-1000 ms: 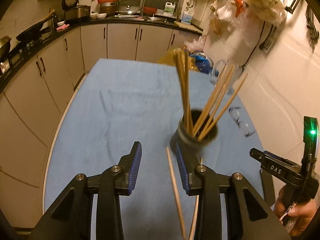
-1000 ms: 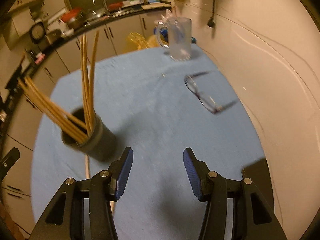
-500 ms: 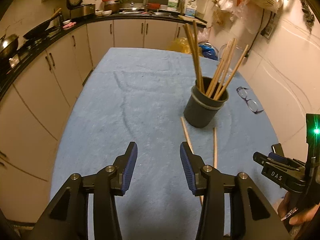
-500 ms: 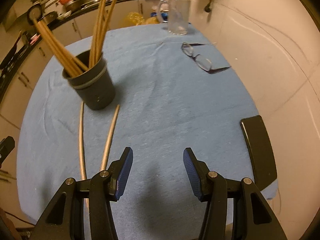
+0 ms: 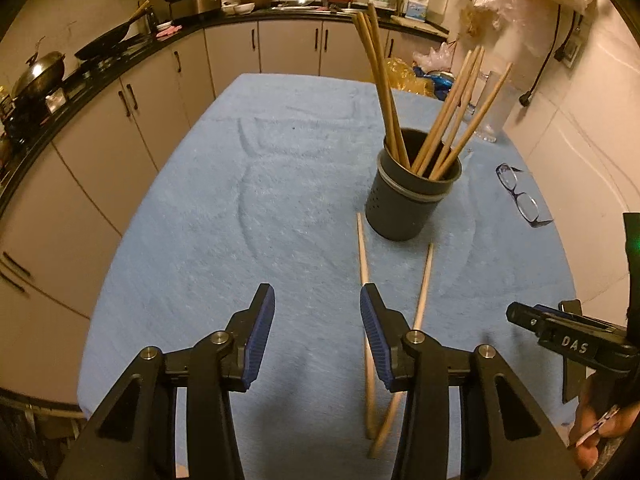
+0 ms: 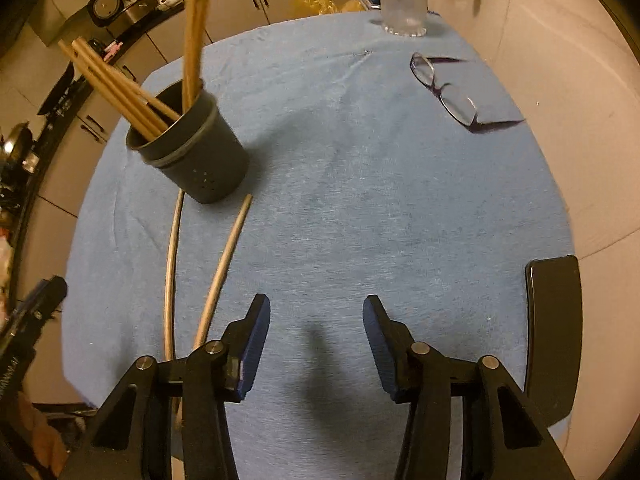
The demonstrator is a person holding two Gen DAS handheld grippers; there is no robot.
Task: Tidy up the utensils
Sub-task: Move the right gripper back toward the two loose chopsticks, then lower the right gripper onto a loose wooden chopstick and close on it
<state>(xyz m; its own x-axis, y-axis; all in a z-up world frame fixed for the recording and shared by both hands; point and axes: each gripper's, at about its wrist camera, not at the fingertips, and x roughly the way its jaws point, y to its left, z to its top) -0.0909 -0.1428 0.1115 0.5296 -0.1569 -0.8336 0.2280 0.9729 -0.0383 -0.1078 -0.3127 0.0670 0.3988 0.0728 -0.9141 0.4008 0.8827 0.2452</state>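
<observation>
While both hand-held grippers (image 5: 316,336) (image 6: 316,340) gape empty, blue cloth (image 5: 240,220) covers table, kitchen cabinets (image 5: 288,48) behind.

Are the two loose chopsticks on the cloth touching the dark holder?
Apart. In the left wrist view, blue cloth shows between the holder and the far tips of both loose chopsticks.

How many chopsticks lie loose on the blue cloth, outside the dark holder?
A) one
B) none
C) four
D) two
D: two chopsticks lie flat on the blue cloth just in front of the dark holder; all the others stand inside it.
</observation>
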